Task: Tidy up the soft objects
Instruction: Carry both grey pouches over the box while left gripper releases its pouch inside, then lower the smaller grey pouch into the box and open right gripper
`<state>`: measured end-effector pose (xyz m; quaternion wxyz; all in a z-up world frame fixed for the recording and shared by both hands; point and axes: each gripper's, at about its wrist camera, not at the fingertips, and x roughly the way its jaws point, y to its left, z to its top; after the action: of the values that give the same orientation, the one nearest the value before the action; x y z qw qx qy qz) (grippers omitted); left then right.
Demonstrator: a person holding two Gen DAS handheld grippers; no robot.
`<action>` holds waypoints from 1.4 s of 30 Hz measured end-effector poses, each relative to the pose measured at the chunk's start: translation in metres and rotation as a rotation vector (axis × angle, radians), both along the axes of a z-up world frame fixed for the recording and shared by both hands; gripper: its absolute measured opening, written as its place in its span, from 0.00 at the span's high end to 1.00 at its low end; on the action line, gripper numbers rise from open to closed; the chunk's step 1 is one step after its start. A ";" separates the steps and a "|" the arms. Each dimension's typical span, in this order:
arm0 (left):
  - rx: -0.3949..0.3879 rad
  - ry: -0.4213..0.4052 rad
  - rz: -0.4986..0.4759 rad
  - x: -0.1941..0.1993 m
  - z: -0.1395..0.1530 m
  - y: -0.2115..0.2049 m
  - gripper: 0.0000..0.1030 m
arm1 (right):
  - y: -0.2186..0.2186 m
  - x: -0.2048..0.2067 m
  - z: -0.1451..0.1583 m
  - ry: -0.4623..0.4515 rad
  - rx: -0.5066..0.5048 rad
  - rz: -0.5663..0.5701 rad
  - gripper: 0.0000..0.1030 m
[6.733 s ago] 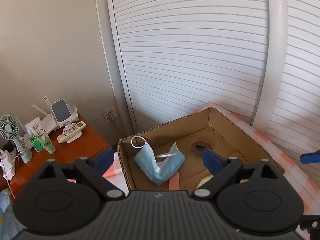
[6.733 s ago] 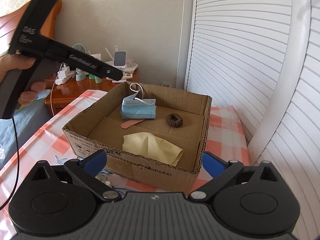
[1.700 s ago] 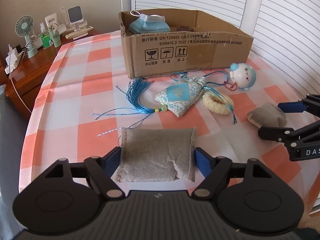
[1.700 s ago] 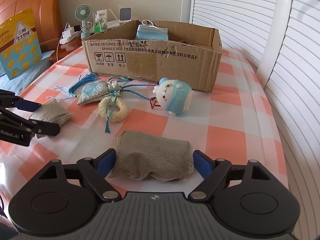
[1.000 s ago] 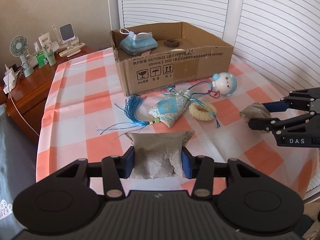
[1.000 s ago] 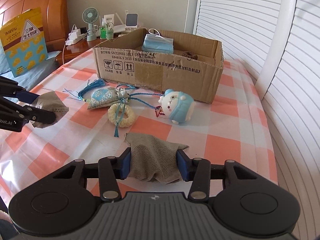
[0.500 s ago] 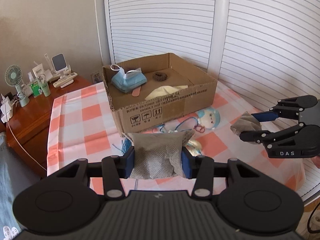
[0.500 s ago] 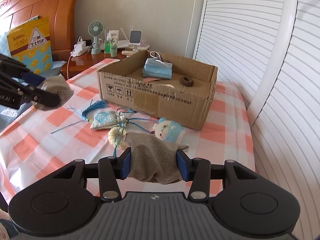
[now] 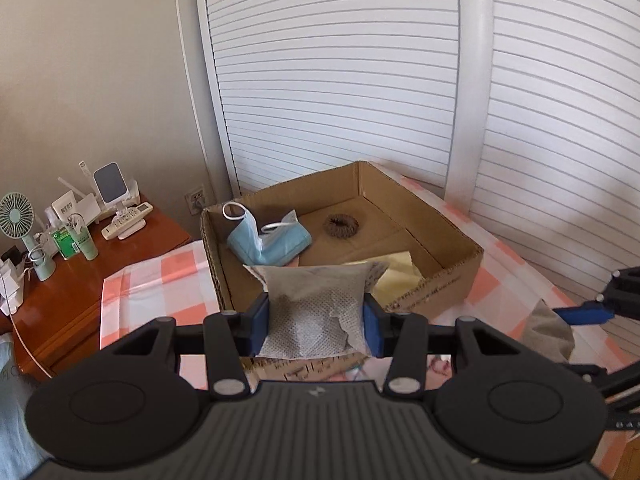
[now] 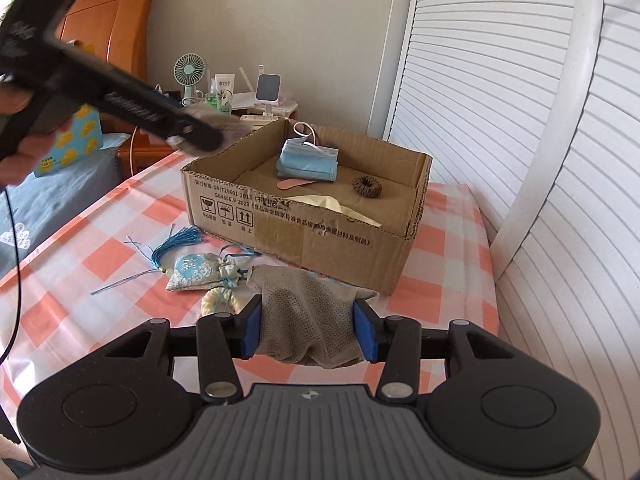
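Observation:
My left gripper [image 9: 316, 322] is shut on a grey mesh pouch [image 9: 314, 312] and holds it in the air at the near rim of the open cardboard box [image 9: 460, 268]. My right gripper [image 10: 307, 334] is shut on a second grey mesh pouch [image 10: 308, 316] above the checked tablecloth, in front of the box [image 10: 320, 232]. The box holds a blue face mask [image 9: 268, 240], a brown hair tie [image 9: 341, 225] and a yellow cloth [image 9: 398, 270]. The right gripper with its pouch [image 9: 548, 326] also shows at the right edge of the left wrist view.
A blue patterned sachet with tassel [image 10: 196, 270] and a cream ring [image 10: 218, 300] lie on the tablecloth before the box. A wooden side table [image 9: 80, 272] carries a fan, bottles and a phone stand. White louvred doors [image 9: 360, 80] stand behind the box.
Both grippers have risen and moved forward with their pouches. The left one has gone from well short of the box to over its near rim.

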<state>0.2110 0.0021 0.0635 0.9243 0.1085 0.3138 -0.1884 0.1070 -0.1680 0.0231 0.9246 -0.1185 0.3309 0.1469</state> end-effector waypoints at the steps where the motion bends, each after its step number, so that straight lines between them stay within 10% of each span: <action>1: 0.005 -0.003 0.012 0.008 -0.001 -0.002 0.53 | 0.000 0.001 0.000 -0.001 -0.004 0.000 0.50; 6: -0.012 -0.017 0.090 0.036 -0.009 -0.007 0.14 | -0.001 0.008 0.002 -0.006 -0.012 -0.004 0.50; 24: 0.029 -0.067 0.172 -0.073 -0.015 0.017 0.01 | 0.011 0.037 0.025 -0.048 -0.003 0.004 0.50; 42: -0.039 0.023 0.199 -0.097 -0.026 0.038 0.01 | 0.028 0.168 0.036 -0.023 -0.026 -0.070 0.50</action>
<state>0.1143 0.0400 0.0375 0.9367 0.0564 0.3299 -0.1029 0.2747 -0.1401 0.0594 0.9312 -0.1206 0.3262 0.1088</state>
